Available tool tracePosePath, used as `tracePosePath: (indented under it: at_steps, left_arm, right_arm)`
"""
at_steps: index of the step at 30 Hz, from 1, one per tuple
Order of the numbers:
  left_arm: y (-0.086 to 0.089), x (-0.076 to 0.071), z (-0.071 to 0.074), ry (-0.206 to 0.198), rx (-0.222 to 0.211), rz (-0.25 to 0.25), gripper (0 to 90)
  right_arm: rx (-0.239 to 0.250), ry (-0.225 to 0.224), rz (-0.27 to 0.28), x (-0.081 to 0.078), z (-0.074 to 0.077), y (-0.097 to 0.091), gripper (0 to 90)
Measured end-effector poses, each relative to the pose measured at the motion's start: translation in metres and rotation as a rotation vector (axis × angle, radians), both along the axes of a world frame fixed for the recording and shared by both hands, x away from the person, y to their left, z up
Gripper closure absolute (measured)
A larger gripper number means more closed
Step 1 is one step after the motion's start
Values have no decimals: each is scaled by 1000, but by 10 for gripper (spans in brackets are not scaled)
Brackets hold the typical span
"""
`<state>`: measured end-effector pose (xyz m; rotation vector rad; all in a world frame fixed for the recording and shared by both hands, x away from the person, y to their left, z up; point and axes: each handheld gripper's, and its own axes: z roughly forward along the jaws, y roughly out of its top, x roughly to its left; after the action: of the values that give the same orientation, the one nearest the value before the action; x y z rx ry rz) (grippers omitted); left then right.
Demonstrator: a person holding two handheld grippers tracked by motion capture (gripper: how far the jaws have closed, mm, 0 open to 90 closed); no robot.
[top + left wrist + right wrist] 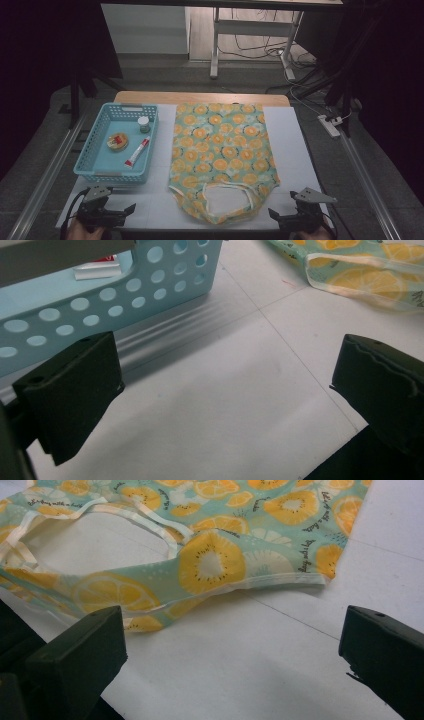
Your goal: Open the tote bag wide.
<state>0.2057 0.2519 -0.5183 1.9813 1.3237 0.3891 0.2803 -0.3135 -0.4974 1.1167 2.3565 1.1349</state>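
a: resting at the desk's near edge, the left gripper [131, 209] and right gripper [272, 214] both have jaws spread wide, nothing between them.

b: and the bag [221, 156]?

a: flat in the middle of the desk, mouth and handles [150, 520] toward the near edge. its near right corner lies just beyond the right gripper; the left gripper sits by the basket's [75, 320] near wall, with the bag's near left corner further off.

b: so the step looks like taking hold of the bag?

a: i'd judge so. best to come in low, slide one jaw under the hem, and pinch both layers near a corner, not the loose handles.

b: any writing?

a: small dark script curves round the lemon slices [212, 562], too fine to read. in the basket at the desk's left edge, a tube [137, 152], a jar [144, 124] and a round tin [117, 141]; labels unreadable.
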Motion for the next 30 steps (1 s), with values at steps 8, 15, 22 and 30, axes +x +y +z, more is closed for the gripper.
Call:
tracePosePath:
  at_steps: [8, 15, 22, 30]
  left_arm:
    - [2, 1, 0, -17, 3, 3, 0]
    - [2, 5, -1, -8, -2, -8, 0]
    - [3, 6, -2, 10, -11, -21, 0]
    - [3, 7, -3, 18, -16, -27, 0]
  right_arm:
    - [0, 18, 12, 1, 0, 0, 0]
    - [6, 18, 9, 2, 0, -1, 0]
    - [7, 22, 28, 2, 0, 0, 0]
    - [9, 19, 11, 1, 1, 1, 0]
